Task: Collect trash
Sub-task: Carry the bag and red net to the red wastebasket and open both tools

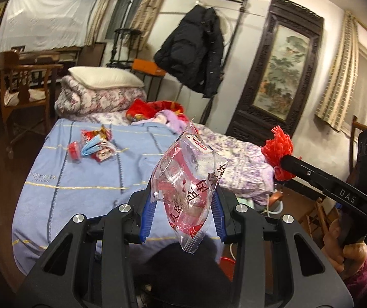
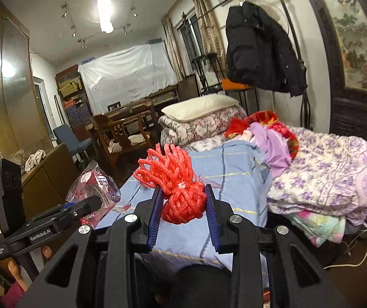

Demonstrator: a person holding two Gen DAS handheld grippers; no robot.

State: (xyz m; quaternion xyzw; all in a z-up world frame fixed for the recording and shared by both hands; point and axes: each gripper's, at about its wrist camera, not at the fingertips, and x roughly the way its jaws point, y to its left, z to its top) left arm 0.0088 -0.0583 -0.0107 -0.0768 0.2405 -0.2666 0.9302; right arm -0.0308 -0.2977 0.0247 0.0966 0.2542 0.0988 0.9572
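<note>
My left gripper [image 1: 183, 192] is shut on a clear plastic snack wrapper [image 1: 188, 177] with red print, held up above the foot of the bed. My right gripper [image 2: 183, 197] is shut on a bunched red foam fruit net [image 2: 175, 179]. In the left wrist view the right gripper [image 1: 286, 161] shows at the right with the red net [image 1: 278, 151] at its tip. In the right wrist view the left gripper [image 2: 91, 202] holds the wrapper [image 2: 93, 187] at lower left. More trash [image 1: 93, 145], red wrappers and a blue face mask, lies on the light blue bedspread [image 1: 80, 179].
The bed carries a folded floral quilt with a pillow [image 1: 103, 77], a red blanket and purple clothes [image 1: 162, 115]. A wooden chair [image 1: 21, 87] stands left of the bed. A black coat [image 1: 193, 48] hangs on a rack. A dark framed painting [image 1: 280, 69] leans on the wall.
</note>
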